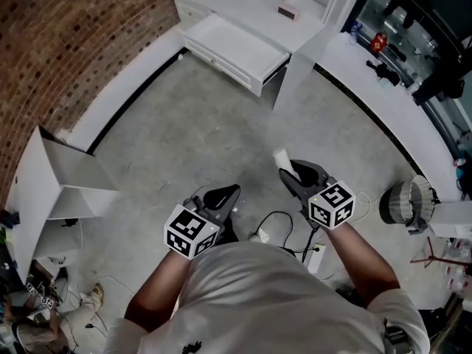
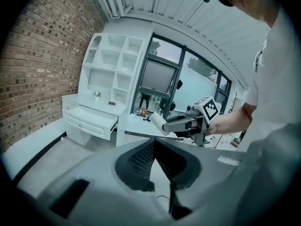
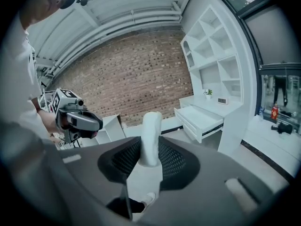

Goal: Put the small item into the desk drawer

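Your right gripper [image 1: 289, 169] has the small item [image 1: 281, 156], a pale stubby roll, pinched between its jaws. The pads close on its lower part and the rest sticks out past the tips. Its long axis runs along the jaws, so wherever you point the gripper, the item leads. Your left gripper [image 1: 227, 195] carries nothing: its jaws are pressed together at the tips, with only floor showing in the gap behind them.

The relation that matters is item to drawer [image 1: 230, 46]. The drawer stands open from the white desk [image 1: 221, 0]. In the head view it lies ahead and a little to the left of the item, well apart from it across the concrete floor [image 1: 199, 131]. Your right hand is slightly the nearer of the two and holds the load, so the carry looks like its job. I judge you are on the approach, with nothing placed yet.

The head view gives you the drawer's open top from above, which neither gripper view offers. The right gripper view shows the pinch itself, with the drawer off to the right of the item. Only the left gripper view shows the item side-on, jutting from the right jaws toward the desk.
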